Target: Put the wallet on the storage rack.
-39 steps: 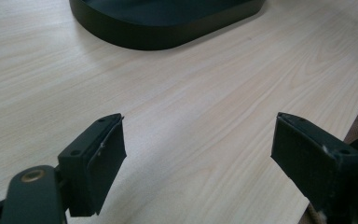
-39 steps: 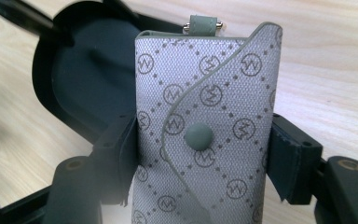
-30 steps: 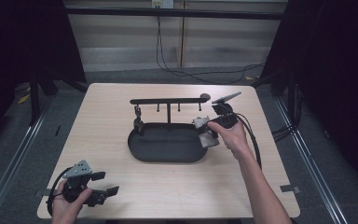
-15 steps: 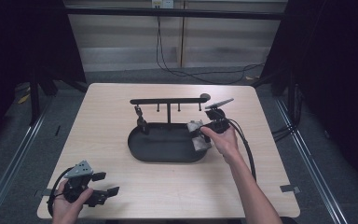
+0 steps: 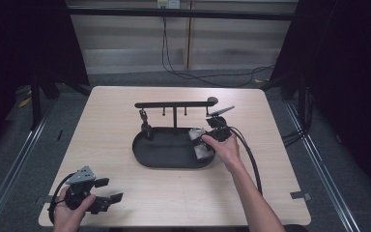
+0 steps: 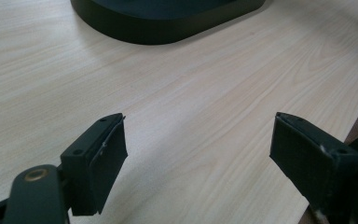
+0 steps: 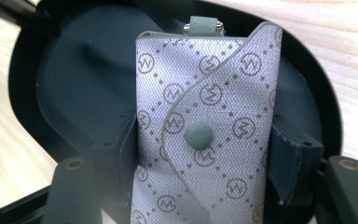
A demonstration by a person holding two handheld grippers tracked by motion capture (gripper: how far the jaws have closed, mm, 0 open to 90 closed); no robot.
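**Key pouch held over black tray, right gripper closed on it**

Item 1: key pouch (image 7: 205,140), silver-grey fabric printed with a diamond grid of ringed monograms, grey-green trim, curved flap fastened by a round grey-green snap, small tab with a metal pin at the far end. Location: clamped between the pads of the right gripper (image 7: 204,154), one pad pressing each long side. It lies above the right end of the tray; whether it touches the tray floor cannot be told. In the high view the pouch (image 5: 200,145) shows as a pale patch just left of the person's right hand (image 5: 227,147).

Item 2: tray (image 5: 147,157), black, oval, raised rim, set near the middle of the table (image 5: 280,145). A black stand rises from its far side, topped by a horizontal bar (image 5: 174,104) with short hooks hanging from it.

Item 3: right gripper, jaws narrow, gripping the pouch; its cable trails back along the forearm.

Item 4: left gripper (image 5: 107,191), at the near left corner of the table, well apart from the tray, held in the left hand (image 5: 70,210). Jaws stand wide with nothing between them; the left gripper view shows bare light wood between the pads and the tray wall (image 6: 168,32) farther off
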